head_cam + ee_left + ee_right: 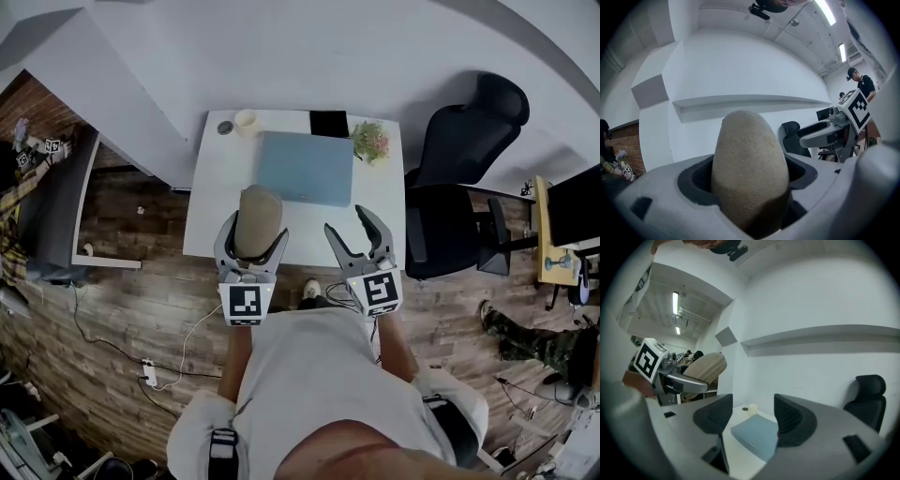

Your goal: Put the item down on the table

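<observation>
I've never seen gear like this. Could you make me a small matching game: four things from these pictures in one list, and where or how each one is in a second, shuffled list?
1 left tongs
2 right tongs
3 blue flat case
4 black chair

A beside the table
B lying flat on the table
C open, empty
D gripping the tan oval item

Pairs: 1-D, 2-C, 3-B, 4-A

Tan oval item [259,214] in left gripper [253,234] over white table [220,183]

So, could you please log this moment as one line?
left gripper: shut on item | right gripper: open, empty | table: item not down
</observation>
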{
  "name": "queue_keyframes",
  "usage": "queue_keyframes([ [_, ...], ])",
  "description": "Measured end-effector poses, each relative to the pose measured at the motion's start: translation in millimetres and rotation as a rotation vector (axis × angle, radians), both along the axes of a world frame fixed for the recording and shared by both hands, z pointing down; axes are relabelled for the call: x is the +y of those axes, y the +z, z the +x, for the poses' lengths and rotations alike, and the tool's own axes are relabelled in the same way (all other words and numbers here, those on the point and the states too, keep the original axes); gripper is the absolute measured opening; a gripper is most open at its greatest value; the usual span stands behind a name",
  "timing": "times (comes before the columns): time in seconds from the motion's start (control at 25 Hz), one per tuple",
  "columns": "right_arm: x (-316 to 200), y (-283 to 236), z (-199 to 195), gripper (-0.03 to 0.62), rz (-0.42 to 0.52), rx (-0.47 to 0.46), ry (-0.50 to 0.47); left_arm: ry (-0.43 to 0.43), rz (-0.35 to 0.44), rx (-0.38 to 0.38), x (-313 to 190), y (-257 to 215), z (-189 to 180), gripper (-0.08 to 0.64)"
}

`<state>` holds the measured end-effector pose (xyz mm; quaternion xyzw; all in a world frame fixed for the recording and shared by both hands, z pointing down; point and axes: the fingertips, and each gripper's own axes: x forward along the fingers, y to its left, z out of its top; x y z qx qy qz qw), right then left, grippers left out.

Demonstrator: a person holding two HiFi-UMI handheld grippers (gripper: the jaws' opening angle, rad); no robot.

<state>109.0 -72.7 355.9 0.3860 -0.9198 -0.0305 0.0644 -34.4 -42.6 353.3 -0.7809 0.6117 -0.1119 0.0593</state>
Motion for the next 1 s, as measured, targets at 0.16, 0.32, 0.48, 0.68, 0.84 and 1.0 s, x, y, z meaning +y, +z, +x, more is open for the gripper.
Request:
queue_keyframes([
  [0.16, -11.0, 0.3, 3.8, 0.278, 0.000, 0.000, -0.012, -0.006, -0.004, -0.007, -7.4, 0.1, 5.3, 0.405],
  [0.32, -20.0, 1.9, -2.1, 0.275, -0.008, -0.005, -0.027, -0.020, -0.010, -0.008, -16.2, 1.2, 1.0, 0.405],
  [0.48, -28.3, 4.2, -11.1, 0.275, -0.028, 0.004, -0.035, -0.019, -0.022, -0.006, -24.6, 5.7, -5.0, 0.405],
  [0.68, -43.4, 7.7, -14.5, 0.273, -0.032, 0.007, -0.001, 0.009, -0.039, 0.001, -41.5, 13.3, -11.5, 0.405],
  [0.84, -58.2, 11.7, -17.6, 0.270, -0.035, 0.011, 0.048, 0.051, -0.039, 0.007, -62.6, 14.8, -17.5, 0.405],
  [1.0, -72.6, 11.2, -30.3, 0.268, -0.052, 0.026, 0.087, 0.085, -0.057, 0.039, -82.1, 12.0, -26.8, 0.405],
])
